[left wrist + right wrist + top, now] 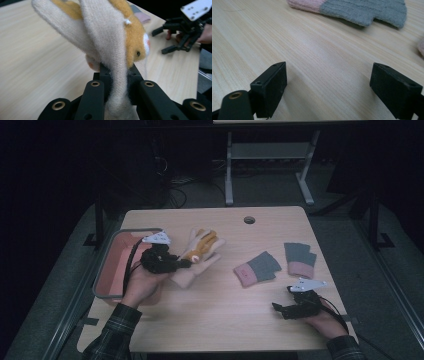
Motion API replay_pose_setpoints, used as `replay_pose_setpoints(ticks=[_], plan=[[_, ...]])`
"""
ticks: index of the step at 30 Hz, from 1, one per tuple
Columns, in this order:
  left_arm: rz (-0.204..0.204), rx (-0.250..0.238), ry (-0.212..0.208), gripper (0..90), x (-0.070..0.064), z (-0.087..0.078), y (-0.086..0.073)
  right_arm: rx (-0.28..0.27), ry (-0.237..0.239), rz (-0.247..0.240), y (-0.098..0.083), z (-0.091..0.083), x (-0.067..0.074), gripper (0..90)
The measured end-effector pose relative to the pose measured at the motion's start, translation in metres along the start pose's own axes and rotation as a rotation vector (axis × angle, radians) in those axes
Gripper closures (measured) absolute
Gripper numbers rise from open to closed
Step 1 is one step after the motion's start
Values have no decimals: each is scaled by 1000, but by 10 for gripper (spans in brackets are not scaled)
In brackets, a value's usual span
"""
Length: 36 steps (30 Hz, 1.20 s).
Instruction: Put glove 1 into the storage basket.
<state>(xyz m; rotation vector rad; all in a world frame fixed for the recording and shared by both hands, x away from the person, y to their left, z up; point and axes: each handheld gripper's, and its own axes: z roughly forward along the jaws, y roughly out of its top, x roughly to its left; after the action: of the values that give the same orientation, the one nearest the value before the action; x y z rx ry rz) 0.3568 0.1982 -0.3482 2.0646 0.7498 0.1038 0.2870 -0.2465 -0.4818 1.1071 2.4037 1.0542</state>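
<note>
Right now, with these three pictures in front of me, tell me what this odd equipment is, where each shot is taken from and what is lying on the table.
There is no robot here: a person sits at a wooden table with a hand-held, two-jaw gripper in each hand. The wide picture comes from a camera above the table. The other two come from small cameras riding on the grippers, looking along their black jaws.

The left gripper is shut on a cream and orange glove, pinching its fabric. Beside that hand stands a tray with a pink inside.

The right gripper rests low near the table edge, its jaws wide apart with nothing between them.

Two grey and pink gloves lie flat: one near the middle, one farther right.
</note>
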Motion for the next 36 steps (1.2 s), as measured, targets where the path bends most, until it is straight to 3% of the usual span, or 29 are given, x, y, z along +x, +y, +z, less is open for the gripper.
replay_pose_setpoints(ticks=[16, 20, 24, 31, 36], plan=[[-111, -80, 161, 797, 47, -67, -22, 0, 0, 2, 0, 0, 0, 137], [-130, -85, 196, 797, 54, -79, -27, 0, 0, 1, 0, 0, 0, 137], [-175, -90, 246, 797, 68, -94, -40, 0, 0, 1, 0, 0, 0, 137], [-250, -62, 301, 796, 85, -100, -59, 2, -1, 2, 0, 0, 0, 137], [-307, 10, 332, 795, 96, -91, -73, 2, -2, 4, 0, 0, 0, 137]])
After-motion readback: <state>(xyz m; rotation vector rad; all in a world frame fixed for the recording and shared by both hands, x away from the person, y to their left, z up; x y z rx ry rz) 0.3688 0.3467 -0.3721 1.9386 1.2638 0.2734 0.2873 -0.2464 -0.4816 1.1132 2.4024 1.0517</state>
